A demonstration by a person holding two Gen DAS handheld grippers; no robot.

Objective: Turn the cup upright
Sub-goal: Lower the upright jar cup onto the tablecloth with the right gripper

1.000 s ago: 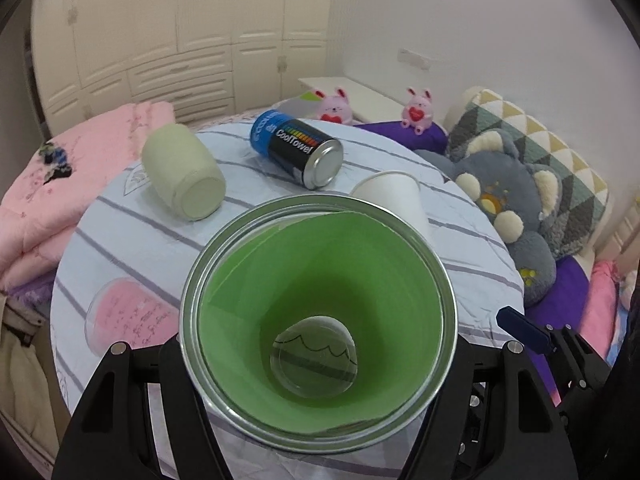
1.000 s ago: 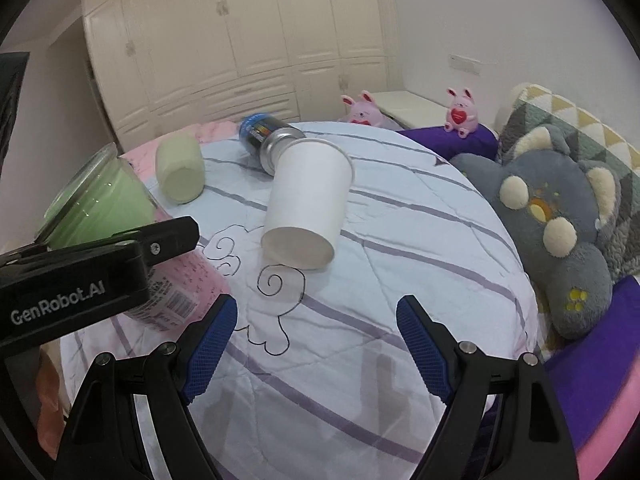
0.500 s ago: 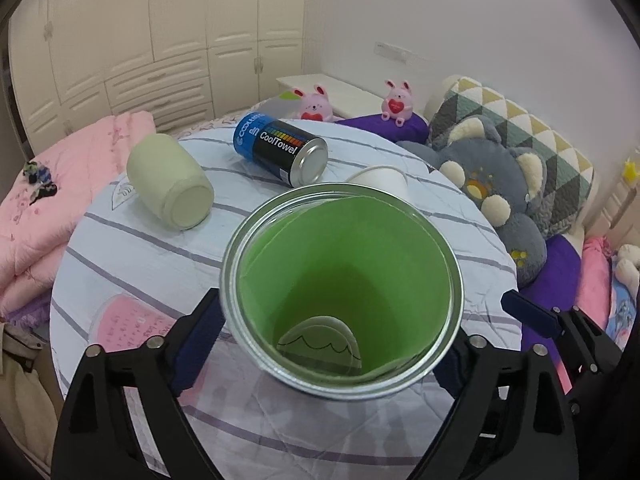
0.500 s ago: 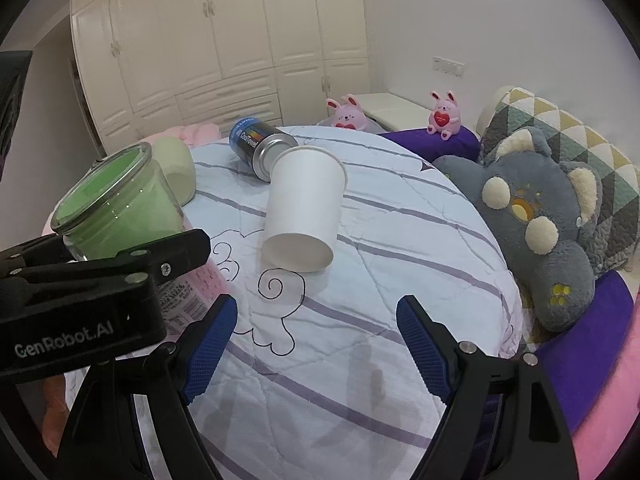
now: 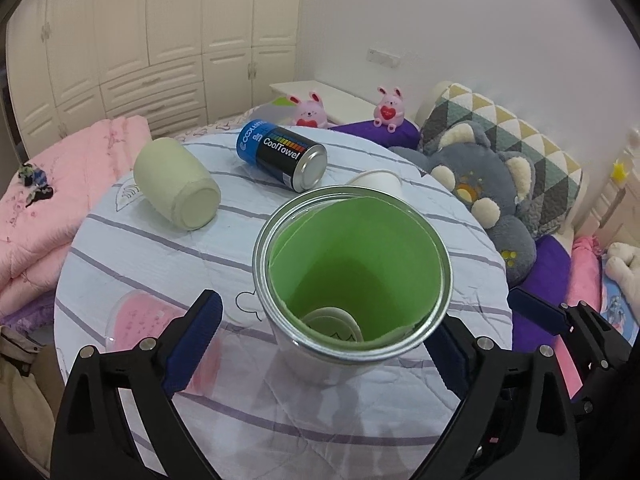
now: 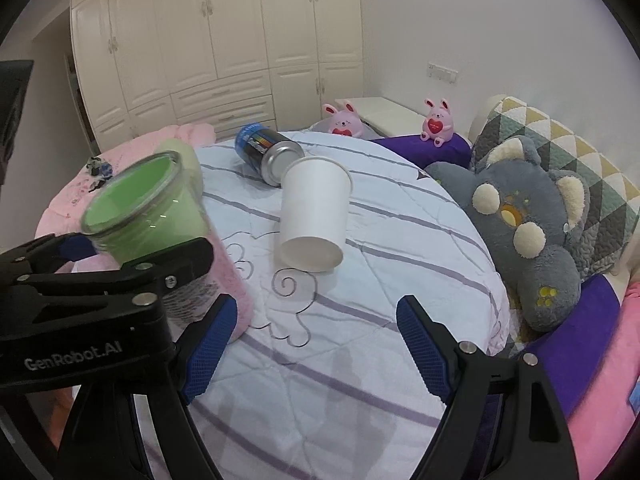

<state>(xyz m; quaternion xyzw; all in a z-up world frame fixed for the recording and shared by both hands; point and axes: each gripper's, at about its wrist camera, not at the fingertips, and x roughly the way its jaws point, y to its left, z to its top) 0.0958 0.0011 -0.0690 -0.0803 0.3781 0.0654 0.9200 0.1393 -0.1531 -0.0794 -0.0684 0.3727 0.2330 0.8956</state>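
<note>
Since 1 s ago: left gripper [image 5: 320, 340] has released the green glass cup [image 5: 352, 276], jaws now spread wide to clear its walls. Cup stands upright, mouth up, on the striped table [image 5: 132, 248]. Right gripper [image 6: 312, 344] agape, empty, short of the tipped white paper cup [image 6: 314, 214].

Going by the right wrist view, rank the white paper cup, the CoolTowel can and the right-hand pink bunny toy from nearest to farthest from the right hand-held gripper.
1. White paper cup: lying on its side mid-table, straight ahead of the right hand-held gripper.
2. CoolTowel can: lying just behind the cup, slightly left.
3. Pink bunny toy: past the table's far edge, on the right, on the purple cushion.
</note>
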